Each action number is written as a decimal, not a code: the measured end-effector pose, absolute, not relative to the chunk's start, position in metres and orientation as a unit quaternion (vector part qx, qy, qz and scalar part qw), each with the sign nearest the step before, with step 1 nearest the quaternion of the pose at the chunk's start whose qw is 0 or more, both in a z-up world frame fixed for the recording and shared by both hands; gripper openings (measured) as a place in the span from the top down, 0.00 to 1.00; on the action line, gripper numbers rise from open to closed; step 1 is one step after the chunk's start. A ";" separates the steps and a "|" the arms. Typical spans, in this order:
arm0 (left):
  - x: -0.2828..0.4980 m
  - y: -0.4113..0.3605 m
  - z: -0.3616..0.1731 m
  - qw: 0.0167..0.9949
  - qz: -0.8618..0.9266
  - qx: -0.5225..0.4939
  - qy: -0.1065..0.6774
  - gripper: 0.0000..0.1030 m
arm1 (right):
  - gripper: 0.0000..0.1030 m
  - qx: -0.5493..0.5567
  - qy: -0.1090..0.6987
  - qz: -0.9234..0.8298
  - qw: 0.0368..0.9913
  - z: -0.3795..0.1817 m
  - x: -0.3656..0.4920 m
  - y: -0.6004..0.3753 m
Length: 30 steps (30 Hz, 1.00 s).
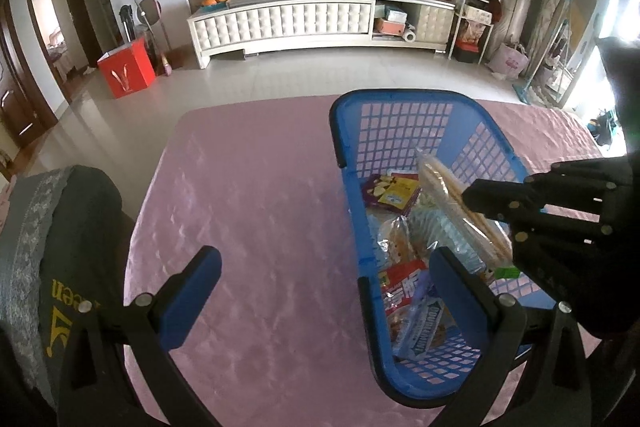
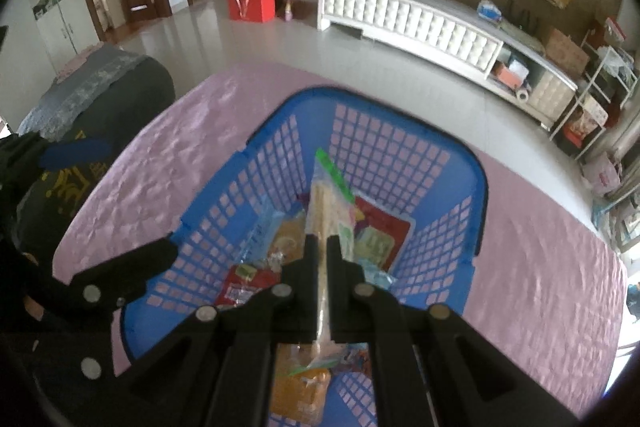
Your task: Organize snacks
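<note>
A blue lattice basket (image 1: 348,131) (image 2: 400,135) stands on the pink table and holds several snack packets (image 1: 400,279) (image 2: 384,227). My right gripper (image 2: 321,247) (image 1: 486,215) is shut on a long clear packet of pale biscuit sticks (image 2: 326,203) (image 1: 444,191), which hangs inside the basket above the other snacks. My left gripper (image 1: 324,267) is open with nothing between its fingers. Its blue right finger (image 1: 456,287) sits over the basket's near left wall, and the left finger (image 1: 192,291) is over the tablecloth.
The pink tablecloth (image 1: 248,195) (image 2: 540,267) spreads left and right of the basket. A dark chair back with a grey lace cover (image 1: 60,227) (image 2: 104,95) stands at the table's left side. Beyond lie tiled floor, a white cabinet (image 1: 304,23) and a red box (image 1: 126,69).
</note>
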<state>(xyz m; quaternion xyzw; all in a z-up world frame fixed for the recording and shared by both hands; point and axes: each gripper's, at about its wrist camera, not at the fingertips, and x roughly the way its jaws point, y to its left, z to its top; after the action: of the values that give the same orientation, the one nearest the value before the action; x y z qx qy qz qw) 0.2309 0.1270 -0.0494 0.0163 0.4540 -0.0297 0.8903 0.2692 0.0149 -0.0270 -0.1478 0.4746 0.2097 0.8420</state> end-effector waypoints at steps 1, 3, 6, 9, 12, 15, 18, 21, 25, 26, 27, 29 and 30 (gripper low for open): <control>0.229 0.127 -0.049 0.892 -0.025 0.019 0.450 0.00 | 0.94 -0.151 0.475 0.205 0.843 -0.027 0.270 0.015; 0.229 0.129 -0.050 0.893 -0.028 0.018 0.449 0.00 | 0.94 -0.157 0.474 0.198 0.844 -0.027 0.268 0.015; 0.225 0.126 -0.051 0.893 -0.032 0.015 0.449 0.00 | 0.91 -0.153 0.475 0.195 0.845 -0.025 0.266 0.011; 0.221 0.125 -0.052 0.892 -0.027 0.009 0.451 0.00 | 0.67 -0.146 0.474 0.192 0.847 -0.021 0.267 0.007; 0.216 0.127 -0.046 0.895 -0.028 -0.009 0.445 0.00 | 0.52 -0.135 0.465 0.197 0.852 -0.012 0.261 0.000; 0.206 0.124 -0.034 0.903 -0.027 -0.016 0.429 0.00 | 0.51 -0.132 0.447 0.196 0.863 0.002 0.250 -0.009; 0.195 0.120 -0.019 0.912 -0.023 -0.017 0.408 0.00 | 0.40 -0.122 0.421 0.192 0.878 0.022 0.235 -0.022; 0.178 0.112 0.000 0.922 -0.022 -0.020 0.386 0.00 | 0.31 -0.115 0.394 0.189 0.892 0.042 0.218 -0.035; 0.152 0.097 0.024 0.936 -0.025 -0.025 0.349 0.00 | 0.18 -0.102 0.355 0.184 0.911 0.071 0.194 -0.058; 0.144 0.091 0.029 0.940 -0.023 -0.023 0.340 0.00 | 0.15 -0.099 0.346 0.182 0.915 0.076 0.190 -0.062; 0.138 0.087 0.033 0.943 -0.023 -0.021 0.330 0.00 | 0.09 -0.097 0.335 0.178 0.920 0.082 0.184 -0.067; 0.121 0.078 0.043 0.951 -0.021 -0.021 0.307 0.00 | 0.00 -0.093 0.315 0.168 0.929 0.091 0.171 -0.078; 0.115 0.075 0.047 0.954 -0.020 -0.023 0.299 0.00 | 0.00 -0.091 0.307 0.167 0.932 0.095 0.165 -0.083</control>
<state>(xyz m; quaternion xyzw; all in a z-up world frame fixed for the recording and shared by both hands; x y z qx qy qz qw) 0.1147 0.0746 0.0466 -0.0234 0.2993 -0.0203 0.9536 0.1649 -0.0829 0.0949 -0.0907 0.3075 0.1670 0.9324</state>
